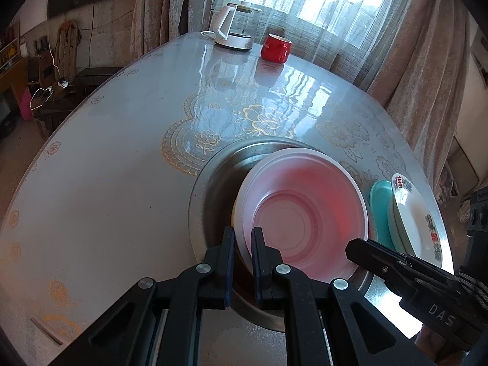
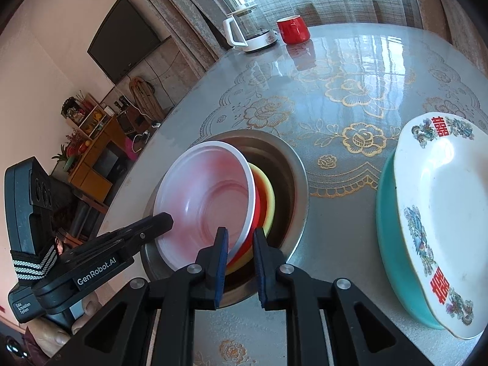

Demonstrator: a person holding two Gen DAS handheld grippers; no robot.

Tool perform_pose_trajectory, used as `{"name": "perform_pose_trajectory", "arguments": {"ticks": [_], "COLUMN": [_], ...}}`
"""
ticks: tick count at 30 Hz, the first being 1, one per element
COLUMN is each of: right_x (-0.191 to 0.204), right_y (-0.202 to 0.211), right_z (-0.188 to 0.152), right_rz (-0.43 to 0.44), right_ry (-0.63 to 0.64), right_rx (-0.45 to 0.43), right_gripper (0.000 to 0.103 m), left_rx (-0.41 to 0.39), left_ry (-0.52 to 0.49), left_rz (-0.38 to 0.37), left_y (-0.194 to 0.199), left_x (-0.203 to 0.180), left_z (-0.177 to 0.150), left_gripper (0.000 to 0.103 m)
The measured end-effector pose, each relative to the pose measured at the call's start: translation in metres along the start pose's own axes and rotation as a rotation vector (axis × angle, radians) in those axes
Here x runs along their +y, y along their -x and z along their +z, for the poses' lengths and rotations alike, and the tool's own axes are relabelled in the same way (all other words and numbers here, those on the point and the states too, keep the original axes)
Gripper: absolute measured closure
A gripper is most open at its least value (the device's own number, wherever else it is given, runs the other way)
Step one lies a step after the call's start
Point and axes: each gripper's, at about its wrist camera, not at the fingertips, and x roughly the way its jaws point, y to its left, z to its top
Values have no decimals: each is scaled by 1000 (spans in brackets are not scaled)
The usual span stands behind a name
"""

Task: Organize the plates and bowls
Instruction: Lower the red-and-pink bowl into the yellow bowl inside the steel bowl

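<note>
A translucent white bowl (image 1: pixel 305 213) (image 2: pixel 207 198) lies tilted in a steel basin (image 1: pixel 213 183) (image 2: pixel 289 177) on top of a red bowl (image 2: pixel 257 213) and a yellow bowl (image 2: pixel 270 201). My left gripper (image 1: pixel 243 244) is shut on the white bowl's left rim. My right gripper (image 2: pixel 241 244) is shut on the stacked rims of the bowls at the near right side. A white printed plate (image 2: pixel 442 213) (image 1: pixel 414 213) rests on a teal plate (image 2: pixel 387 219) (image 1: pixel 379 210) to the right.
The table (image 1: pixel 106 183) carries a lace-patterned cover under glass. A white kettle (image 1: pixel 231 27) (image 2: pixel 250 30) and a red mug (image 1: pixel 276 47) (image 2: pixel 292 29) stand at the far edge by the curtained window. Shelves and a TV stand to the left.
</note>
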Motion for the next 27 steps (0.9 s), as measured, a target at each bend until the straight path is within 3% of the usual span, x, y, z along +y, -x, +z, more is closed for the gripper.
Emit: {"name": "perform_pose_trajectory", "arguments": {"ticks": [7,16,24,27], "right_x": [0,-10,-6,-4], "right_y": [1,5,8,4], "right_z": [3,5,7,8], "right_rz": [1,32,-9,-32], "right_ry": [2,-41,-17,5], "right_rx": [6,-12,-39,-35], "right_gripper": [87,80,80,86], "left_rx": [-5,-46,-74,-75], "left_ry": [-28,-21,-49,-70], "left_rz": [14,4,2,5], "left_y": [-1,3,5,2], "left_x": [-3,3,4,0], "left_z": [0,4,4,4], "left_gripper": [92,92,92,92]}}
